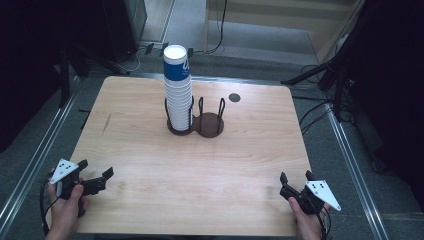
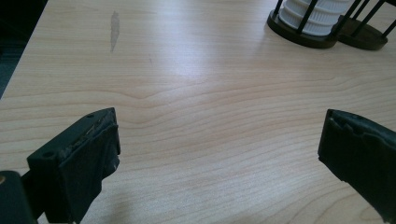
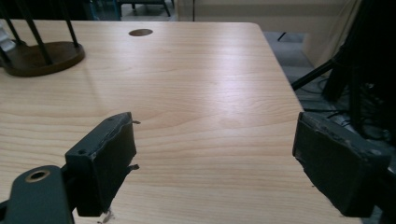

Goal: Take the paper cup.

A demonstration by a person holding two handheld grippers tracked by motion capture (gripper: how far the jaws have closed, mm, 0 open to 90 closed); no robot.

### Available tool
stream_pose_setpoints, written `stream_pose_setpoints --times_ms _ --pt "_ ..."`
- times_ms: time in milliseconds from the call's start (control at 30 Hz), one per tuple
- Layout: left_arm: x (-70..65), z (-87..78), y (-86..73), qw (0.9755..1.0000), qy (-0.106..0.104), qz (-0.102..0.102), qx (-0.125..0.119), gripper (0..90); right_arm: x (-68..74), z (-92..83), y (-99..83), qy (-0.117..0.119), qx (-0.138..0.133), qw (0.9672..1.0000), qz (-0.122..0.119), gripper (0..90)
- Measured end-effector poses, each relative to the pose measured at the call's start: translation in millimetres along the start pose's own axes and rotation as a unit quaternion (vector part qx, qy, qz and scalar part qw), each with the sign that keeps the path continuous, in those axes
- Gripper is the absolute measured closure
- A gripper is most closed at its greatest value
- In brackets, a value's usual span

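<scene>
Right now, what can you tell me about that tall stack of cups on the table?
The stack of cups is a tall column of nested white paper cups, the top one wrapped in blue print with a white inside. It stands upright in the left ring of a dark two-ring holder, fenced by thin black rods, toward the far middle of the wooden table. Neither gripper touches it.

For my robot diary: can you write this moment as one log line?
left gripper: open, empty | right gripper: open, empty | paper cup stack: in holder's left slot | right slot: empty

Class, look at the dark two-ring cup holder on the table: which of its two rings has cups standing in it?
The left ring in the high view. It holds the tall stack of white cups, topped by a blue one, while the right ring beside it holds nothing.
</scene>
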State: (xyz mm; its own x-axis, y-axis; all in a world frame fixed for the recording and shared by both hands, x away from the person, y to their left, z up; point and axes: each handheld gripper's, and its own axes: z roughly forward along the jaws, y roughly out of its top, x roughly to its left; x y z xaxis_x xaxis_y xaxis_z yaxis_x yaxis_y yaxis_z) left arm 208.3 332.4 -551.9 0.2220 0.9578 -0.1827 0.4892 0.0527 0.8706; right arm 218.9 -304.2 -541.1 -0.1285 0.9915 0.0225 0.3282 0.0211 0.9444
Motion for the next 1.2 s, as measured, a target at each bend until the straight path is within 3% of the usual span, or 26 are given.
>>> stream_pose_setpoints --times_ms 200,433,533,767,1000,1200 --pt "0.4 0.4 0.2 1.0000 0.001 0.001 0.004 0.0 11.4 5.4 3.7 0.025 0.004 0.9997 0.005 11.3" --pt "-0.6 0.9 0.6 0.9999 0.000 0.008 0.011 0.0 27.6 12.1 13.5 0.031 -0.005 0.9995 0.010 11.3" --pt "-0.1 0.4 0.3 0.9999 0.001 0.003 0.014 0.0 39.4 16.7 22.5 0.042 -0.011 0.9990 0.005 11.3" --pt "0.2 -0.2 -0.3 0.9999 0.001 0.001 0.012 0.0 52.0 16.7 44.7 0.053 -0.010 0.9985 0.010 12.5" --pt "-1.3 -0.1 -0.4 0.9999 0.003 0.006 0.016 0.0 65.9 23.6 59.7 0.070 -0.020 0.9974 -0.003 12.9" --pt "-1.9 0.6 -0.1 0.9997 0.003 0.010 0.020 0.0 87.4 32.1 72.6 0.088 -0.023 0.9957 -0.019 13.3"
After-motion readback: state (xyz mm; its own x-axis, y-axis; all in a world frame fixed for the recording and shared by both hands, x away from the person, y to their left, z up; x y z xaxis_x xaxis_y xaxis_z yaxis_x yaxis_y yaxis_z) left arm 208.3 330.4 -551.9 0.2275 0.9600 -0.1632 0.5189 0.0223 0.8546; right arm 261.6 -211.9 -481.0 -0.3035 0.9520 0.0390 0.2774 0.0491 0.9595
